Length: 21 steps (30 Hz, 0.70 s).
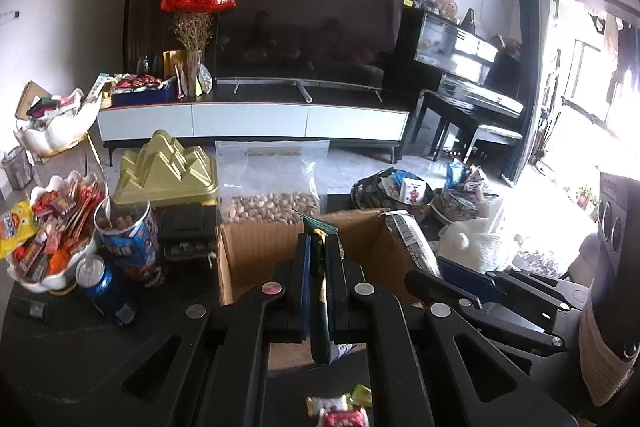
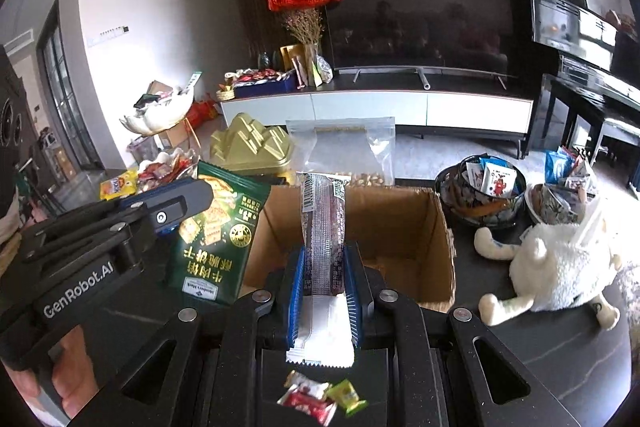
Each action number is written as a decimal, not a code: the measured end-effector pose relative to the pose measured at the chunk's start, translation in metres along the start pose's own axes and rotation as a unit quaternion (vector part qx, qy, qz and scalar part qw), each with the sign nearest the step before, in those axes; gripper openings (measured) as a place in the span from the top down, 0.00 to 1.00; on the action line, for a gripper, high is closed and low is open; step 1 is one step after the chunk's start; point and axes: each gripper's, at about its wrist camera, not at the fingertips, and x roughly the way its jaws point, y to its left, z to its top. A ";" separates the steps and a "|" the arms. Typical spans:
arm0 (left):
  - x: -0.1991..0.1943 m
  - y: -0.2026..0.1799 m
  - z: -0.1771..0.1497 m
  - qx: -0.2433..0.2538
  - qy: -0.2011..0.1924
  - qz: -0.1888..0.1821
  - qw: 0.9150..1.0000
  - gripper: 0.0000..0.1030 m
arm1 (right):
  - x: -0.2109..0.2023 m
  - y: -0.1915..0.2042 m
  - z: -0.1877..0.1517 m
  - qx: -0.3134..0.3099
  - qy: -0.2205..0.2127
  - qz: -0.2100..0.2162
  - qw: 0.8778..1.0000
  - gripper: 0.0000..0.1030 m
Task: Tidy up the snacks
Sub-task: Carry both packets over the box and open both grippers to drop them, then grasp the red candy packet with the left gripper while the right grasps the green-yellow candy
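An open cardboard box (image 1: pixel 256 247) (image 2: pixel 400 223) stands on the dark table in front of both grippers. My left gripper (image 1: pixel 318 241) is shut on a green cracker packet (image 1: pixel 320 291), seen edge-on here. In the right wrist view the same green packet (image 2: pixel 218 227) hangs flat-faced just left of the box, pinched by the left gripper (image 2: pixel 200 193). My right gripper (image 2: pixel 325 259) is shut on a long dark snack bar in a clear-ended wrapper (image 2: pixel 324 227), held upright over the box's near edge. That bar (image 1: pixel 408 239) and the right gripper (image 1: pixel 452 271) show at the box's right side.
Behind the box lean a clear bag of pistachios (image 1: pixel 272 203) and a gold mountain-shaped tin (image 1: pixel 168 167). A shell bowl of candies (image 1: pixel 52 227), a snack cup (image 1: pixel 128 239) and a blue can (image 1: pixel 100 279) crowd the left. Snack bowls (image 2: pixel 480 187) and a white plush toy (image 2: pixel 560 267) sit right. Loose candies (image 2: pixel 320 399) lie near.
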 end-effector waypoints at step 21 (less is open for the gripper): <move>0.004 -0.004 -0.028 0.027 0.020 0.038 0.999 0.60 | 0.001 -0.020 -0.019 0.024 -0.014 0.000 1.000 0.64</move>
